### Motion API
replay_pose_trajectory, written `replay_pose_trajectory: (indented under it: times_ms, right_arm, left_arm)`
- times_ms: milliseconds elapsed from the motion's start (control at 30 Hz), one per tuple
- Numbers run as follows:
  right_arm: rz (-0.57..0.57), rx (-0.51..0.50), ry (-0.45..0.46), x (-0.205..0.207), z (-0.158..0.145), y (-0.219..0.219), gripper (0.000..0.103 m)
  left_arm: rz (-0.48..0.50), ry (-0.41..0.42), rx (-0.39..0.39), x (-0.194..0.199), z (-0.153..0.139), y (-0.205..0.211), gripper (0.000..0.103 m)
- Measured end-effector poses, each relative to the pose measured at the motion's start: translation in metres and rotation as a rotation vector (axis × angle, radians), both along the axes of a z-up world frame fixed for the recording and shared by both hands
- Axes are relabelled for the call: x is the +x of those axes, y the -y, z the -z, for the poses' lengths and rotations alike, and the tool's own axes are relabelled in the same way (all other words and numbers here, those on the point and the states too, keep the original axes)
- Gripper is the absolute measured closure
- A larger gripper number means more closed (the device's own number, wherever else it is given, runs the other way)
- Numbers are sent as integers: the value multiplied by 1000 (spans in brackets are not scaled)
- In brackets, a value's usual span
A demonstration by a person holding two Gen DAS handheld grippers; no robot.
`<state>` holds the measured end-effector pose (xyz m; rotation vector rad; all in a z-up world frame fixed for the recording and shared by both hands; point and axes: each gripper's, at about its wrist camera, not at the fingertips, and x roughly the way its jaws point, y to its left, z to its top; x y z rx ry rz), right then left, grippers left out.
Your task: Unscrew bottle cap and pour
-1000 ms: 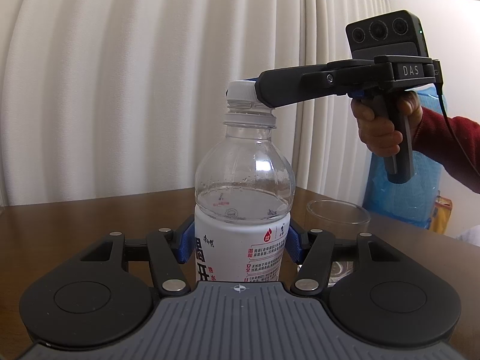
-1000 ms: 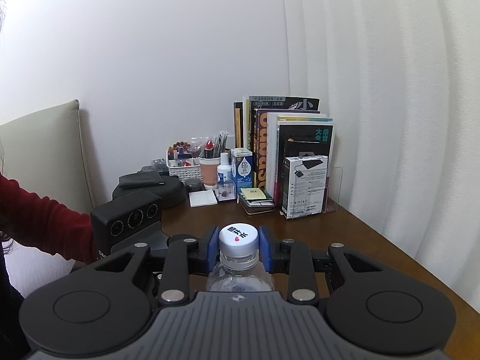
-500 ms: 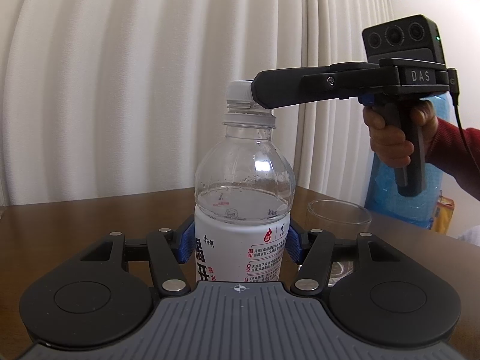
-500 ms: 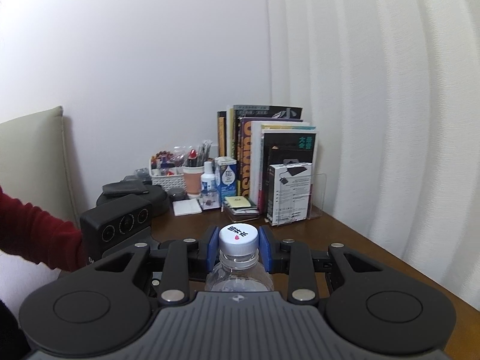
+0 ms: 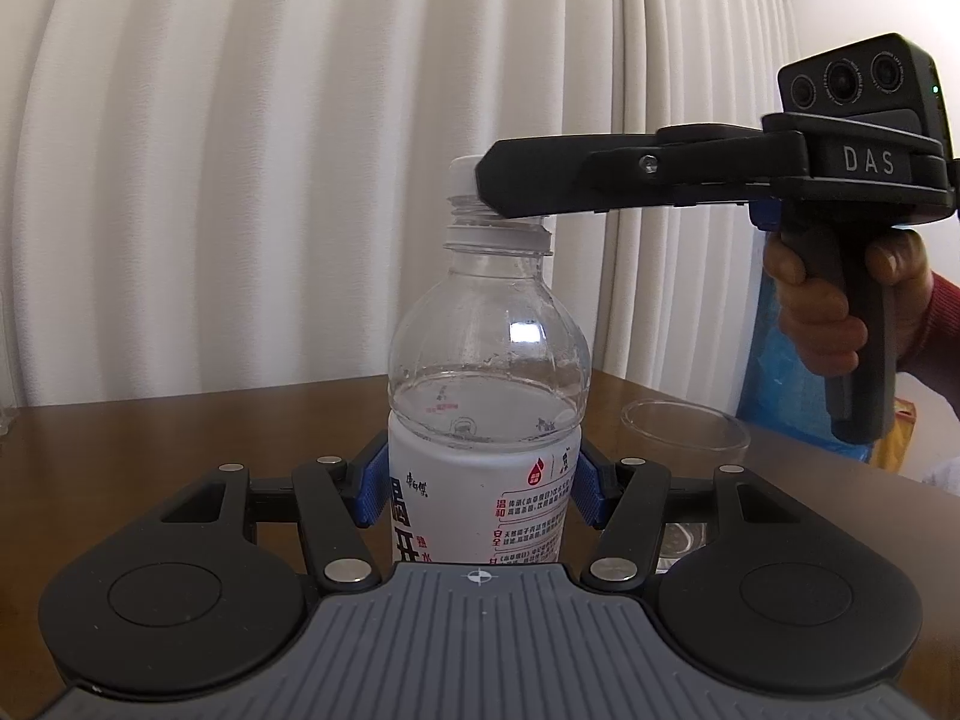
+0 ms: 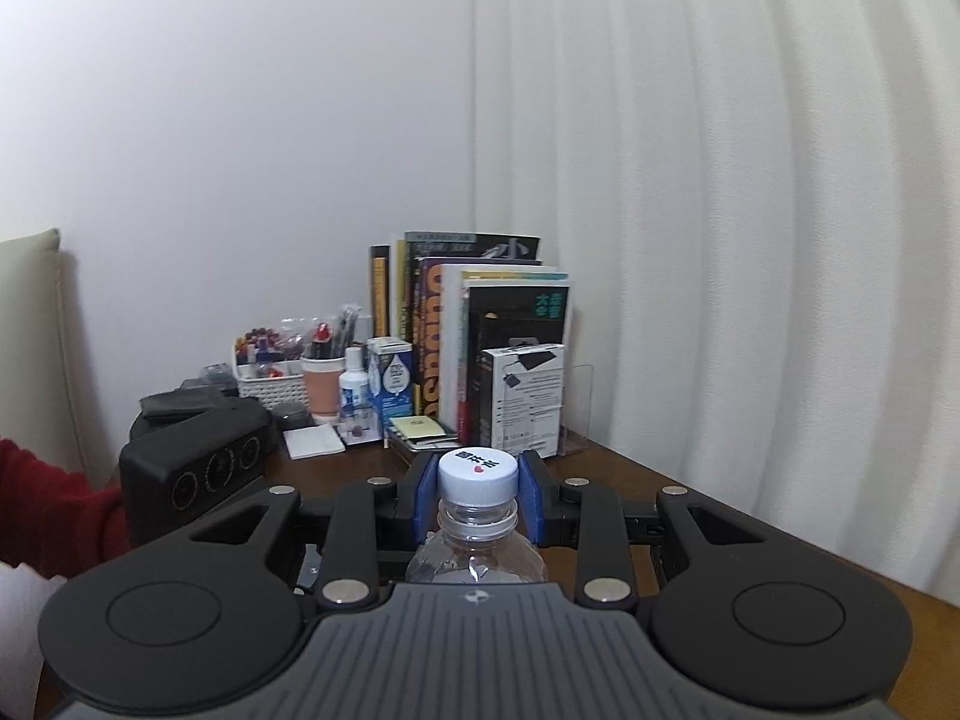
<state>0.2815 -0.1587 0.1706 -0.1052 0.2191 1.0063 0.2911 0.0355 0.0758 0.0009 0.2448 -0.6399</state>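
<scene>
Bottle stood upright on the bench, left gripper fingers pinching its labelled body; right gripper fingers clamped the cap directly above, along the bottle's vertical axis.

The clear plastic water bottle stands upright on the brown worktop, a white label with red and black print around its lower body, water showing at shoulder level. Its white screw cap, printed on top, sits on the neck. An empty clear glass stands just beside it.
</scene>
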Motion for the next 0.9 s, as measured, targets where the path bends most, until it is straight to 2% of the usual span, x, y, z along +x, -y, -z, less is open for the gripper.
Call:
replay_pose_trajectory:
  times_ms: [200, 567, 900]
  right_arm:
    - [45, 15, 17, -6, 4, -2, 71]
    - [54, 28, 29, -11, 7, 1, 71]
    - [54, 72, 41, -16, 6, 8, 71]
  left_arm:
    - [-1, 0, 2, -3, -1, -2, 44]
    - [-4, 7, 10, -20, -5, -1, 44]
    - [11, 4, 13, -14, -4, -6, 44]
